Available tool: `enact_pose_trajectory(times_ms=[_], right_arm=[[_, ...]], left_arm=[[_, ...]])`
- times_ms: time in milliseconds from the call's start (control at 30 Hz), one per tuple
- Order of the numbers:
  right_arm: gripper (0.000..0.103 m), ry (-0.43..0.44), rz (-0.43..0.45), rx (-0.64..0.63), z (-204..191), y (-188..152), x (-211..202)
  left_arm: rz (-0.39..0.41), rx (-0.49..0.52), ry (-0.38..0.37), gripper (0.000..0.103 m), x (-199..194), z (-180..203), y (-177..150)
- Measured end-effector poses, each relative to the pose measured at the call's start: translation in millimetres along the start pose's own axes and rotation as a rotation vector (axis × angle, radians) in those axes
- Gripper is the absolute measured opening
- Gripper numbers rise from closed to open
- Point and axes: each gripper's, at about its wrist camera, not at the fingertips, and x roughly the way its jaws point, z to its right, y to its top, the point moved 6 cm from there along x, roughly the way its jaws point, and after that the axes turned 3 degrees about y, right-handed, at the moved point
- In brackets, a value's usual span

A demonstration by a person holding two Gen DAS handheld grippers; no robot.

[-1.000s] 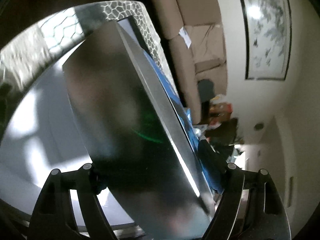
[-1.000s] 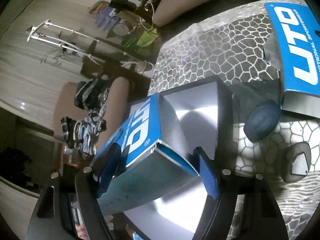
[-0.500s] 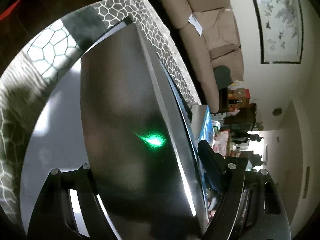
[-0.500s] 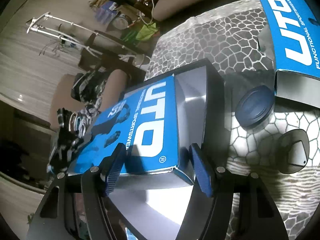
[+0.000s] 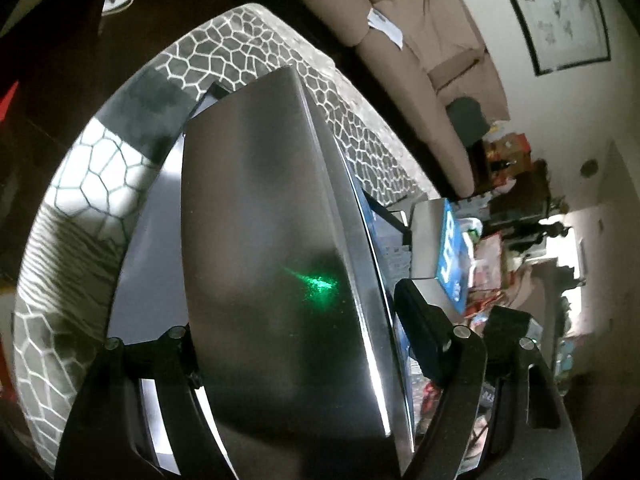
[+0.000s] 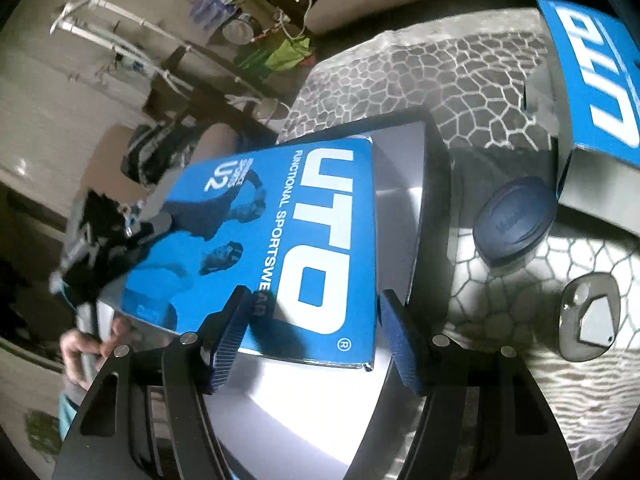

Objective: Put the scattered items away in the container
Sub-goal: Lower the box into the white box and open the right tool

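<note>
— Spanning the black-walled container (image 6: 434,184), a blue UTO sportswear box (image 6: 280,248) is seen, held over the pale interior; how is it gripped?

— By both grippers. The right gripper (image 6: 312,336) is closed across the box's near end, its jaws having just narrowed, blue pads pressed to the two long edges. The left gripper (image 5: 296,344) is clamped on the silver underside and blue face at the far end, jaws likewise just drawn in.

— Where is free room left?

— A strip of pale floor is exposed between the box's right edge and the container wall. Beside that wall, on the cracked-pattern tabletop (image 6: 472,80), a navy oval case (image 6: 516,220) and a grey holder (image 6: 592,320) are lying; a second UTO box (image 6: 596,80) is near the far right corner.
</note>
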Motion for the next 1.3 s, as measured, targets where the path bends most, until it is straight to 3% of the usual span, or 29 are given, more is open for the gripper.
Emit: enact_pose_trajectory(times_ms=[67,167,367,633,700,833,933,1067,1133,1200,1300], right_arm=[[0.066,-0.048,-0.008,-0.046,-5,-1,4],[0.066,-0.107,-0.003,-0.102,-13,-3,6],[0.066,-0.06,0.018,-0.102,-19,-5,-5],[0.066,-0.047,0.039,-0.092,-15,1,-26],[0.066,-0.04,0.025,-0.117,-18,0,-27],[0.066,0.001,-0.014,-0.287,-47,-19,-27],[0.066,-0.036,-0.05,-0.453,-74,-40,-15],[0.066,-0.068,-0.079,-0.562,-97,-61,10],[0.066,-0.085,-0.079,-0.591,-101,-67,18],[0.066,-0.166,-0.051,-0.624,-102,-66,26],[0.066,-0.216,-0.054,-0.576,-89,-59,40]], left_arm=[[-0.002,0.003,0.015,0.075,0,-1,-1],[-0.022,0.023,0.063,0.066,12,0,-8],[-0.038,0.054,0.076,0.067,29,8,-14],[-0.026,0.171,0.162,0.067,32,39,-15],[-0.031,0.187,0.174,0.067,31,46,-14],[-0.044,0.191,0.184,0.067,31,48,-13],[-0.053,0.184,0.184,0.067,33,49,-11],[-0.054,0.186,0.185,0.067,33,48,-10],[-0.057,0.188,0.187,0.067,34,48,-8],[-0.062,0.191,0.188,0.067,34,49,-7],[-0.064,0.179,0.192,0.067,33,52,-8]])
